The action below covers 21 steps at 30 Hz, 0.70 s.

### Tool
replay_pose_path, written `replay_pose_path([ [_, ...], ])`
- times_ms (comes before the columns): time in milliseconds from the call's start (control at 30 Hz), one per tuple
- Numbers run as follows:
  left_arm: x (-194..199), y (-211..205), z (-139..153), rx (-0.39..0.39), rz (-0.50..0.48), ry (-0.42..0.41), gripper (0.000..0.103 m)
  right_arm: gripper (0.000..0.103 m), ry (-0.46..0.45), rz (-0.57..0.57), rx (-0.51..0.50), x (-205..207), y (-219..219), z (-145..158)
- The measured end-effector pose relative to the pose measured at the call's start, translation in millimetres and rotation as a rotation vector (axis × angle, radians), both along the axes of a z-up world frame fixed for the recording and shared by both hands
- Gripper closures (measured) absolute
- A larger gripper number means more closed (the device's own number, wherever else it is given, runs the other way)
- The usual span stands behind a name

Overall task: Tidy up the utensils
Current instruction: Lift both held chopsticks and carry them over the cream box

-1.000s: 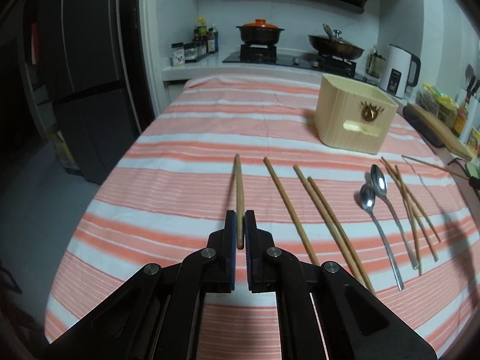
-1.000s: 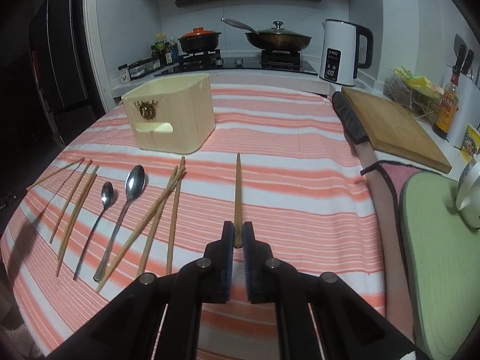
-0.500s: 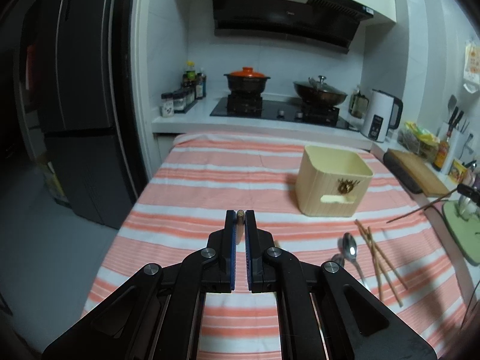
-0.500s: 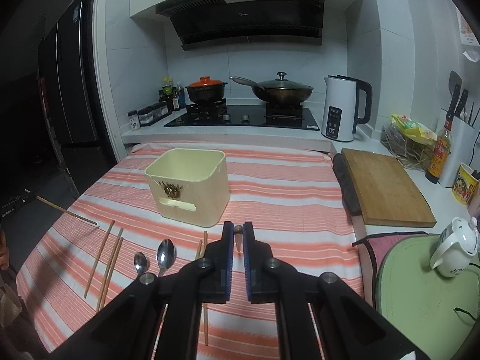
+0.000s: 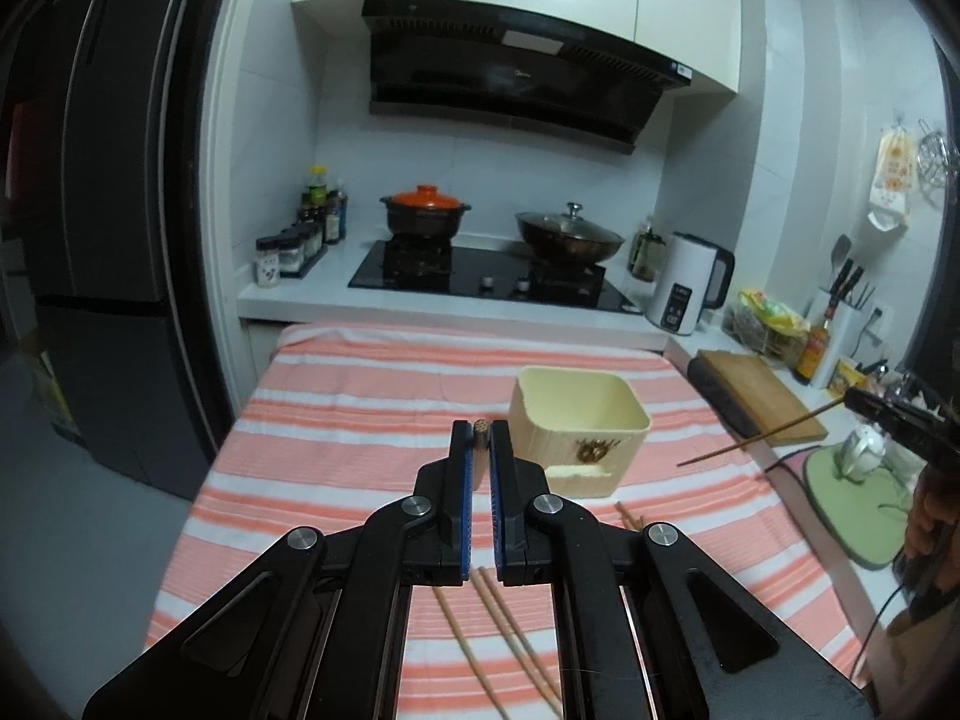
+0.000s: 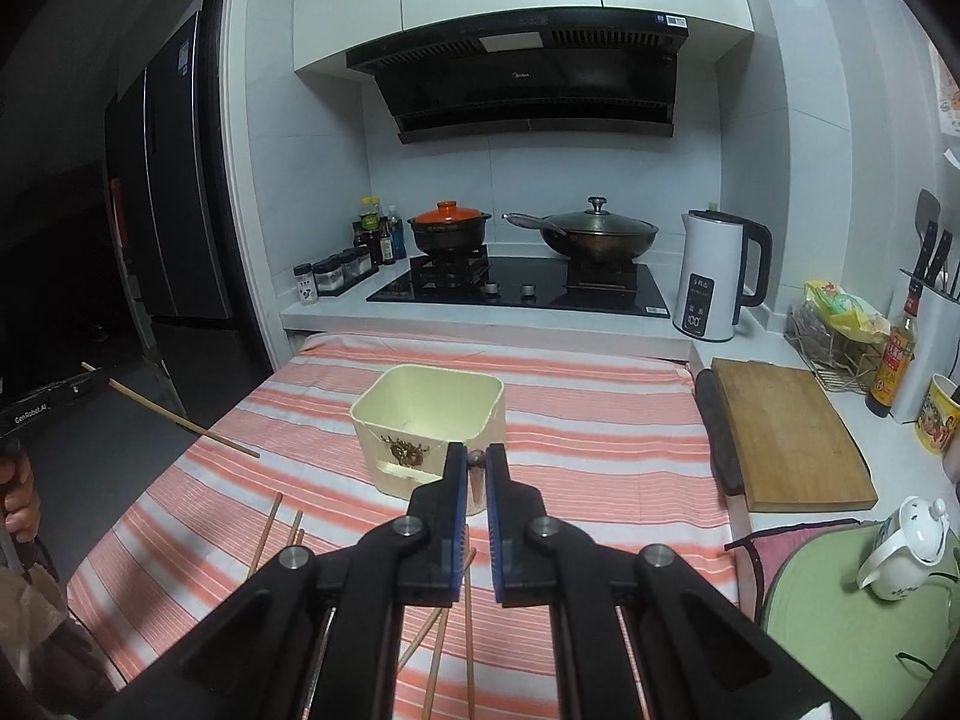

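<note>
Chopsticks are the things being tidied here, in a kitchen with a table under a peach-and-white striped cloth [image 5: 372, 384]. Each hand-held gripper has one. The left gripper [image 5: 479, 450] has its blue-lined jaws closed almost together on a wooden chopstick [image 5: 479, 427], seen end-on as a small round tip pointing at the camera's 12 o'clock. The right gripper [image 6: 477, 468] is closed the same way on a second chopstick [image 6: 477, 459], also seen end-on.

From the right wrist view, the left-held stick appears side-on at 9 o'clock as a long thin rod slanting down over the table edge. From the left wrist view, the right-held stick shows at 3 o'clock, likewise slanting.

A cream, square, open-topped utensil holder [image 5: 579, 441] stands on the cloth, at about 1 o'clock from the left gripper and just beyond the right gripper at 11 o'clock. It looks empty inside. More loose chopsticks [image 5: 498, 618] lie flat on the cloth beneath both grippers, at 6 o'clock.

Judged by appearance, these sticks are light, stiff and smooth, and likely to pivot or slip when held near one end. A hold nearer the thick end, with the stick tilted tip-down, should suit dropping it into the holder. The holder seems light and could slide or tip if knocked.
</note>
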State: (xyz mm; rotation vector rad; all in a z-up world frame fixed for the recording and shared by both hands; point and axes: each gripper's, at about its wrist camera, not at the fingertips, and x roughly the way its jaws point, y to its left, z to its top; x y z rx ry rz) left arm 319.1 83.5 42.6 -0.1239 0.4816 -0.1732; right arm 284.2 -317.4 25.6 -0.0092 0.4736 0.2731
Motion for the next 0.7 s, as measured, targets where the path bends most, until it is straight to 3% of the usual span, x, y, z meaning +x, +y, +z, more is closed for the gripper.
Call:
replay_pose_path([
  [233,25.6,-27.0,43.5,-0.042,-0.048,-0.093,0.100,0.097,-0.093,0.017,0.015,13.7,21.0,36.0],
  [367,54.1,-50.9,50.9,-0.019,-0.066,-0.101,0.100,0.097,-0.104,0.011,0.012,41.4,35.6,38.8],
  [533,102.0,-70.0,29.2,-0.023,-0.091,-0.017,0.100,0.097,-0.021,0.000,0.032,87.1,42.9,19.3],
  [700,145.8,-83.8,-9.8,-0.049,-0.150,0.158,0.100,0.097,0.137,0.006,0.095,128.9,39.9,-12.9],
])
